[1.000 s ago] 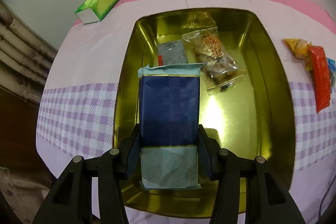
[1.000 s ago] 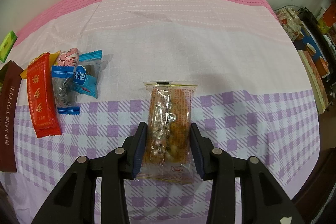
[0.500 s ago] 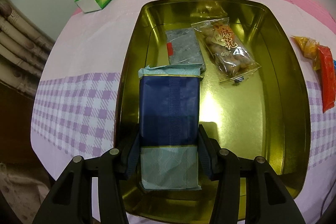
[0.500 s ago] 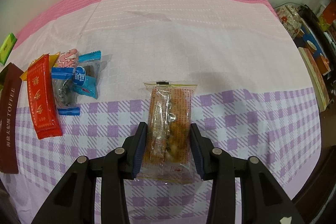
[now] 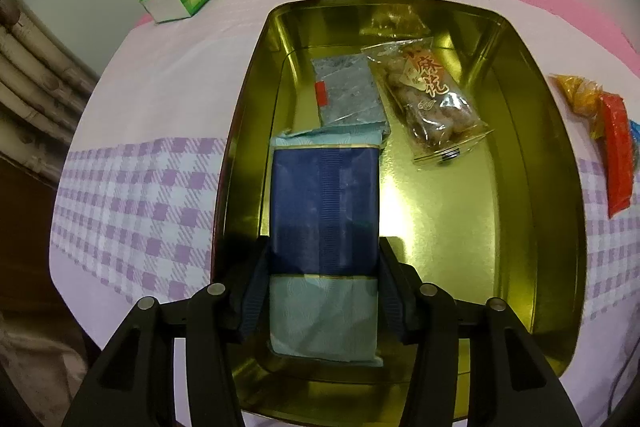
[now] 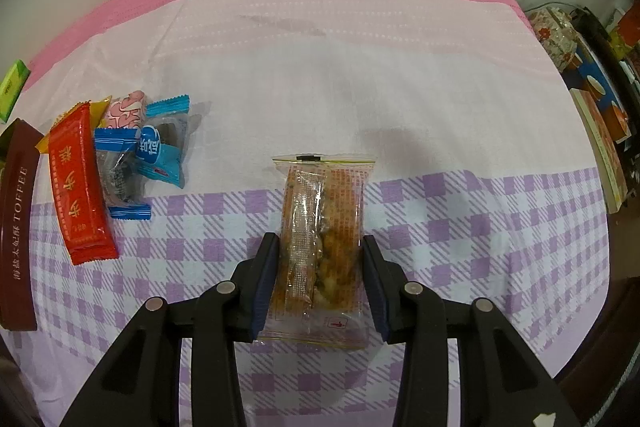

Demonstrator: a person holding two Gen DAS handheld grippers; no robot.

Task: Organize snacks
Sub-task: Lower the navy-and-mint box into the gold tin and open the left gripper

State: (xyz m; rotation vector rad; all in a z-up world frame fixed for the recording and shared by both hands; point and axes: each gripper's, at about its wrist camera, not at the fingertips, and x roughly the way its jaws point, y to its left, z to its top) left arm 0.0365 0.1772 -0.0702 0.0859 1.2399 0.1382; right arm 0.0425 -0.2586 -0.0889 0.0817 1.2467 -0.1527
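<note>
While pointed steeply down over the gold tin (image 5: 532, 187) at frame centre, the left gripper (image 5: 324, 291) clamps a navy-and-teal snack packet (image 5: 324, 211). Inside the tin, upper centre: a grey sachet (image 5: 348, 95) and a clear twist-snack bag (image 5: 432, 95). The right gripper (image 6: 320, 283) clamps a clear orange-printed snack pack (image 6: 324, 227) above the checked tablecloth (image 6: 460, 227); loose sweets (image 6: 120, 155) lie at left.

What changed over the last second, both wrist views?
The left gripper, clamped on the blue packet, closed in on the gold tin, so the two packets inside now sit lower and larger in its view. The right gripper kept its clear snack pack in place; the loose snacks did not move.
</note>
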